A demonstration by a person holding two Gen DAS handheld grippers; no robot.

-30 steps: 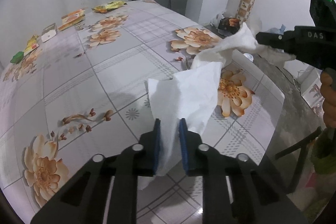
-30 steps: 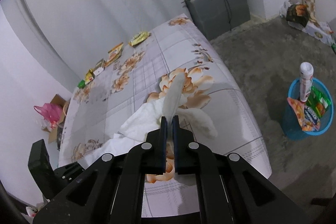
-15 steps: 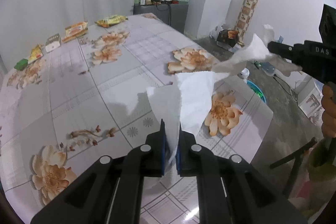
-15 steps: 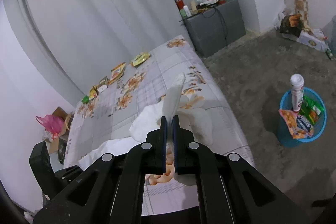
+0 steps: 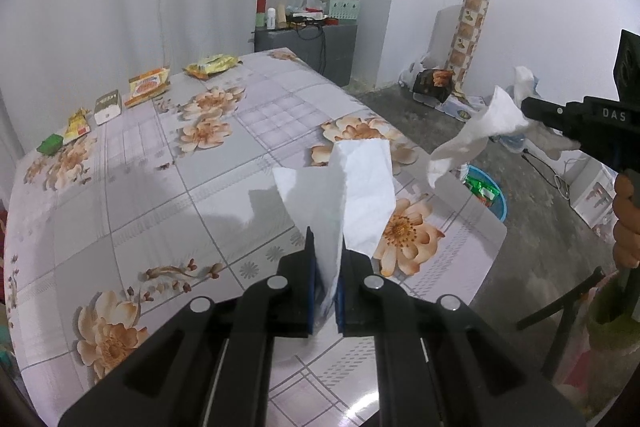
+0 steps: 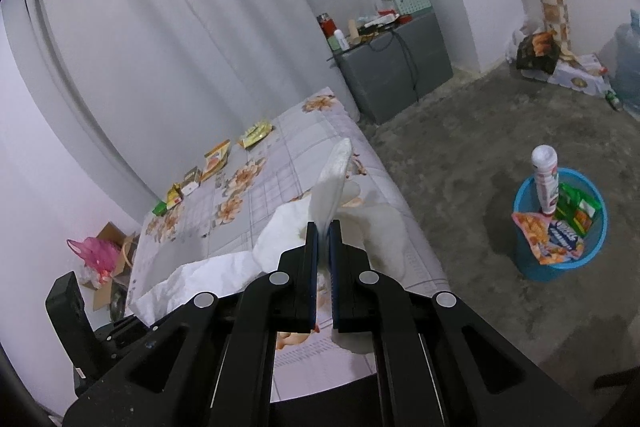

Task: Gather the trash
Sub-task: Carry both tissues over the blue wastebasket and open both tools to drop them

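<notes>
tissue [image 5: 352,195] stands up from the left gripper [image 5: 325,259], pinched between its blue pads above the flowered table [image 5: 168,187]. the right gripper [image 6: 323,239] is clamped on a second tissue [image 6: 330,183], held off the table's edge. a blue bin [image 6: 560,259] of wrappers sits on the floor, well apart. snack packets [image 5: 148,87] line the table's far side.

A home room: floral-clothed table [image 5: 120,195], white curtains [image 6: 168,27], cluttered grey cabinet [image 6: 396,67], concrete floor [image 6: 460,155].
</notes>
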